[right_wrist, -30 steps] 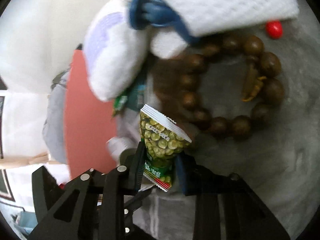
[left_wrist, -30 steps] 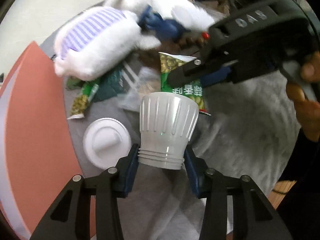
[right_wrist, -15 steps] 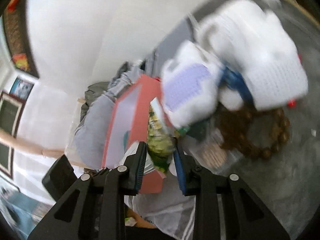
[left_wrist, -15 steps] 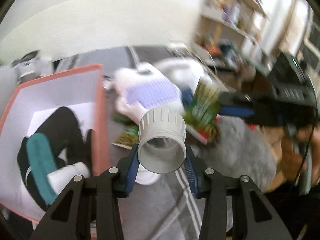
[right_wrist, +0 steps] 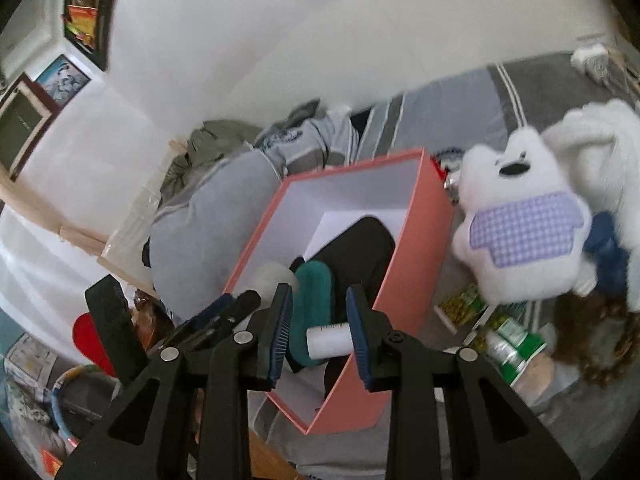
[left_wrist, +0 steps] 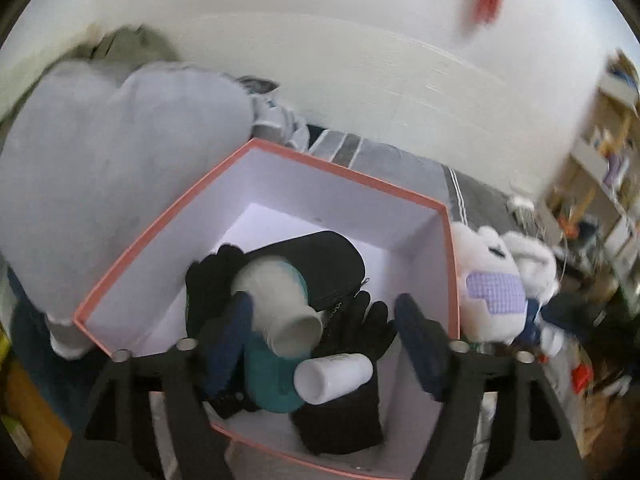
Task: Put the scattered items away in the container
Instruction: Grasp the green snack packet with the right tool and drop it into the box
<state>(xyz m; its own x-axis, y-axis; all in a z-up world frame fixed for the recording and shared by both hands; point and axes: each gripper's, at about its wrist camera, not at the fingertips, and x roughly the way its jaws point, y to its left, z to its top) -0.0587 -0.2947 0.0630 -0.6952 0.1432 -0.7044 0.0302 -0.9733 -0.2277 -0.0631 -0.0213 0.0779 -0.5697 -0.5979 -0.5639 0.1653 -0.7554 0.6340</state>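
1. White cup [left_wrist: 280,308] lies tilted inside the pink box [left_wrist: 348,176], on black gloves [left_wrist: 360,332] and a teal item [left_wrist: 272,376].
2. Left gripper [left_wrist: 322,304] hangs over the box; its jaws have just been opening and stand wide, with the cup unclamped between them.
3. Right gripper [right_wrist: 319,290] is narrowly parted, with nothing between its pads.

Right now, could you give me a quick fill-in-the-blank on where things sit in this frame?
1. The ribbed white plastic cup is ____ the salmon-pink cardboard box.
2. The white plush toy with a lilac checked patch sits ____ that box.
3. The small white cylindrical bottle lies on its ____.
Missing words: inside; outside; side.
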